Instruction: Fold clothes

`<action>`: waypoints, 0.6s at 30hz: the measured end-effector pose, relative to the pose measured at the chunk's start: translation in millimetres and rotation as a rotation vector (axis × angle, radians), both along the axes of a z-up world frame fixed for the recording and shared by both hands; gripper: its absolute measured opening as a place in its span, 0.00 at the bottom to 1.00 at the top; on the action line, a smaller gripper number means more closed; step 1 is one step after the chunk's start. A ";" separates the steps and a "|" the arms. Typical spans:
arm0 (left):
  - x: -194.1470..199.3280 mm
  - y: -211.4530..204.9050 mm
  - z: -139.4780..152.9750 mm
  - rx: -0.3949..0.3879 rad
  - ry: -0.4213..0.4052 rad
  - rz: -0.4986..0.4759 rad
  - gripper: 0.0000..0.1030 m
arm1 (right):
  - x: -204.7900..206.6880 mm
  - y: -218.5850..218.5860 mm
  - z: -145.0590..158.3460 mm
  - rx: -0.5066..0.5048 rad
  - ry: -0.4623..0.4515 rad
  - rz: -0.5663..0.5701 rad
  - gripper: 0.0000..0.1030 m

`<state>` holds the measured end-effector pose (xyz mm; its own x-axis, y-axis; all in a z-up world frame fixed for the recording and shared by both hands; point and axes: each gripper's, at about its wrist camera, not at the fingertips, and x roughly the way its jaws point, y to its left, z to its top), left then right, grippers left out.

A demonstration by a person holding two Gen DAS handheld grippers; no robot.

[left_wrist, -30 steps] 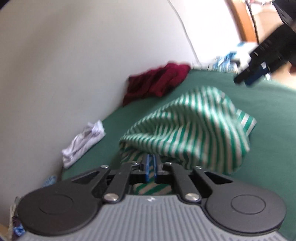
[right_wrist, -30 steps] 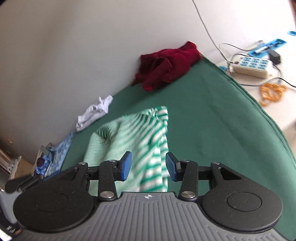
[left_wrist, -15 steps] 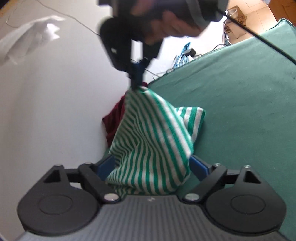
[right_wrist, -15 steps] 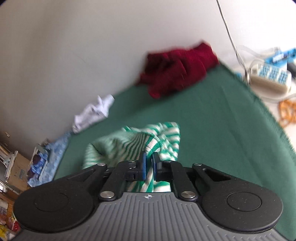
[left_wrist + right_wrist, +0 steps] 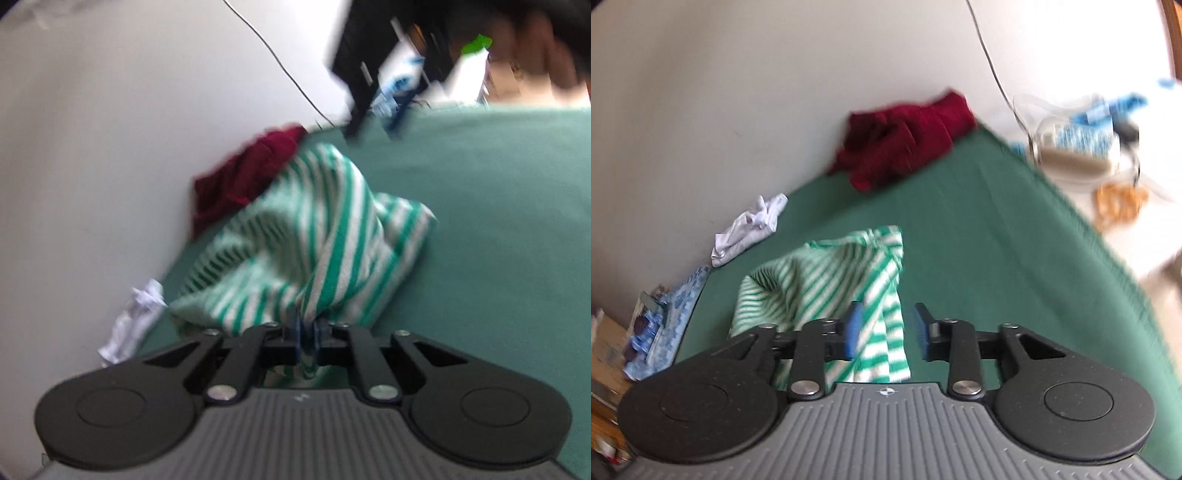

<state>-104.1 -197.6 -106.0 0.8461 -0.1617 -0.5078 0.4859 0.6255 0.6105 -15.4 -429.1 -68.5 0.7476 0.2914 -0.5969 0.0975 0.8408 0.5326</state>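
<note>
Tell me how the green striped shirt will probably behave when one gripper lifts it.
The striped shirt is probably floppy: it bunches and drapes from the left gripper, whose jaws are shut on one fold. It likely hangs down and swings. It seems light, since thin cloth stands in soft peaks.

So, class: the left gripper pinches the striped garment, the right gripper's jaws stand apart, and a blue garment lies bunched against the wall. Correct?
Not quite. The bunched garment against the wall is dark red, as the right wrist view shows. The left gripper does pinch the striped garment, and the right gripper does stand open.
</note>
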 end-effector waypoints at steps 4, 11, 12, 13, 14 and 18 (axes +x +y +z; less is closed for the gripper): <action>-0.2 16.4 40.2 -0.101 -0.035 0.014 0.09 | 17.9 -0.2 -17.5 0.127 0.037 -0.009 0.50; 41.3 58.0 76.3 -0.197 -0.023 0.165 0.10 | 55.9 7.0 -20.1 0.297 0.050 0.025 0.13; 46.5 65.4 79.8 -0.210 -0.026 0.195 0.10 | 57.7 12.4 -10.4 0.304 0.023 0.060 0.13; 51.0 73.5 83.1 -0.228 -0.024 0.222 0.10 | 59.2 18.1 -0.1 0.310 -0.007 0.099 0.14; 56.1 83.1 85.2 -0.248 -0.014 0.256 0.10 | 60.5 21.8 8.4 0.305 -0.041 0.120 0.15; 78.5 122.2 75.0 -0.309 0.081 0.409 0.11 | 65.3 35.0 41.5 0.277 -0.180 0.194 0.55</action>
<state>-25.6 -75.4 -31.0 0.8314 0.0210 -0.5552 0.2024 0.9191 0.3380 49.8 -394.1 -27.0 0.7488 0.5691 -0.3397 -0.1651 0.6565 0.7361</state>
